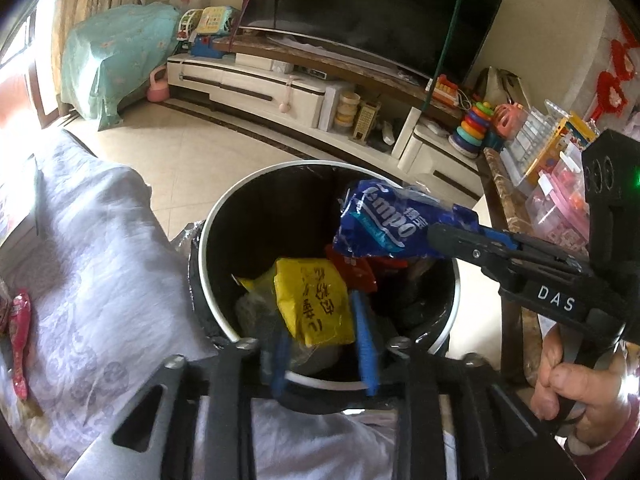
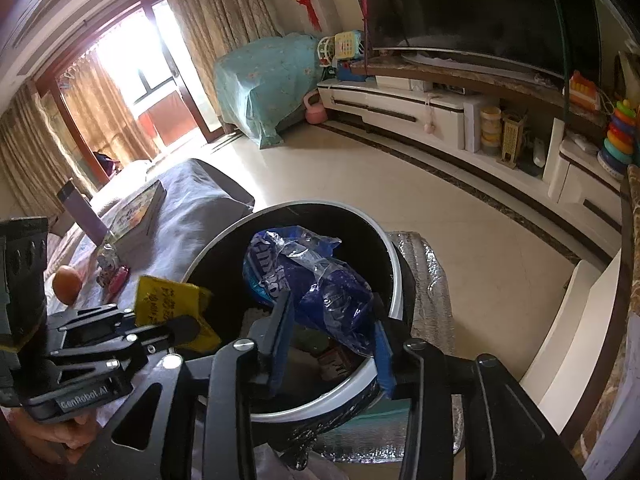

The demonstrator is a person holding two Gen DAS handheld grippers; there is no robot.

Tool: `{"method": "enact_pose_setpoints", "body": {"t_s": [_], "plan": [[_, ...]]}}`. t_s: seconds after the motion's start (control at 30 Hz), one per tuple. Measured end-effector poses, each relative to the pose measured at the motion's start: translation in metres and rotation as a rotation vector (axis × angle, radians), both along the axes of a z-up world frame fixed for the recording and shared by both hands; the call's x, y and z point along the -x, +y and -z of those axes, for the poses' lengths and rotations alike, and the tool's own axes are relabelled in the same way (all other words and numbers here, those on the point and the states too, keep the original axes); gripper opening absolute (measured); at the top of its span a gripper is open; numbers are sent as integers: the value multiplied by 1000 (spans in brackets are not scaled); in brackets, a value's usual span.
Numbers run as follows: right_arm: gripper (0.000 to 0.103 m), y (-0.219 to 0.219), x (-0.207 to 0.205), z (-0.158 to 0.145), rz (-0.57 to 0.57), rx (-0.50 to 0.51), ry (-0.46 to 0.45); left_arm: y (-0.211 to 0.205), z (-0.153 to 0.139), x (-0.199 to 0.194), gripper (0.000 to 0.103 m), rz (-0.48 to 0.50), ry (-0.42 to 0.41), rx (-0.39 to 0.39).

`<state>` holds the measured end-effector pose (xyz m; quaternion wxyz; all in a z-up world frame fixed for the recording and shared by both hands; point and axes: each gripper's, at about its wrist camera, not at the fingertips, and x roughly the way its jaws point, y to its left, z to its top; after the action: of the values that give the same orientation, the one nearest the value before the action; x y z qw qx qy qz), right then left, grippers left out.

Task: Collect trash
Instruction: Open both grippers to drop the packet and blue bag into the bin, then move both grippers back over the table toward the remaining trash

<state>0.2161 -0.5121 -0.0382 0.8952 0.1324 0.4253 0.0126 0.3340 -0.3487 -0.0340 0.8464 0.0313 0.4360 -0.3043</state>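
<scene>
A round bin with a white rim (image 1: 208,280) and black liner stands by the covered table; it also shows in the right wrist view (image 2: 394,280). My left gripper (image 1: 320,336) holds a yellow wrapper (image 1: 316,304) over the bin mouth; it also shows in the right wrist view (image 2: 168,300). My right gripper (image 2: 332,340) holds a crumpled blue plastic pack (image 2: 320,280) over the bin; it also shows in the left wrist view (image 1: 384,220). Red wrappers (image 1: 356,268) lie inside the bin.
The table with a grey patterned cloth (image 1: 92,264) holds a pink wrapper (image 1: 20,340), an orange fruit (image 2: 66,280), a book (image 2: 140,212) and small items. A TV cabinet (image 1: 280,92) runs along the far wall. A shelf of toys (image 1: 552,168) stands right.
</scene>
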Motion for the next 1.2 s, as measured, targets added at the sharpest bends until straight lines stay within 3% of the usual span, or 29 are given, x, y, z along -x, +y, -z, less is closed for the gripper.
{"method": "enact_pose_setpoints", "body": {"t_s": [0.17, 0.43, 0.6, 1.2], "plan": [[54, -4, 2, -1, 8, -20, -8, 2, -2, 6, 44, -4, -22, -14], [69, -2, 14, -5, 19, -64, -38, 34, 4, 25, 52, -62, -10, 1], [91, 13, 24, -8, 8, -90, -73, 65, 13, 46, 55, -126, 15, 19], [96, 107, 47, -4, -122, -161, -88, 202, 9, 121, 59, -391, 9, 84]]}}
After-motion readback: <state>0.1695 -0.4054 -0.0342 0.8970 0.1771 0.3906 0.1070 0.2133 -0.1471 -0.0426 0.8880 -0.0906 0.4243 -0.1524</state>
